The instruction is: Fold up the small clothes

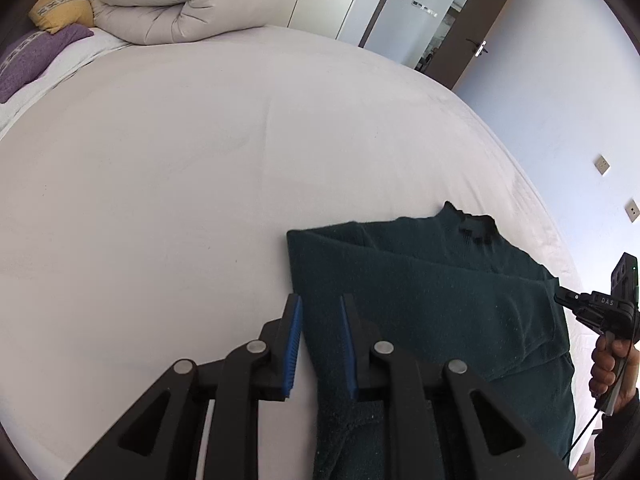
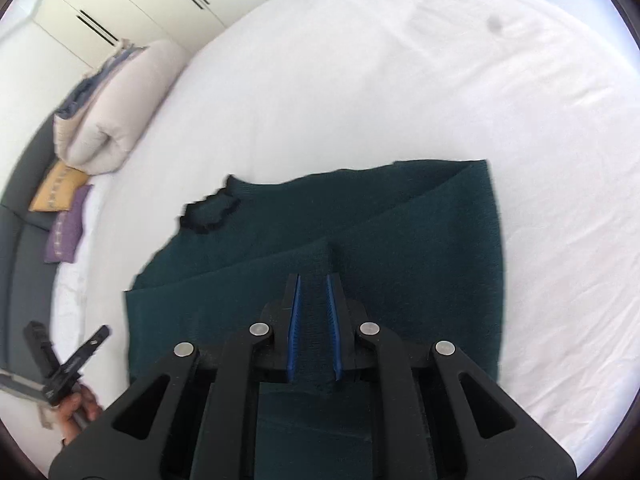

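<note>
While both grippers hang over the bed [image 1: 200, 160], the sweater [image 2: 400, 248] lies part-folded beneath them. Left gripper [image 1: 320, 312]: narrow gap, empty, at the sweater's edge. Right gripper [image 2: 313, 292]: narrow gap, cuff between the pads, grip unclear; duvet [image 1: 180, 4] far ahead.

We read only one marking: "DAS" in pale letters on the black body of the right gripper [image 1: 562, 298], seen from the left wrist. The print on the left gripper [image 2: 105, 331] is too small to read.
</note>
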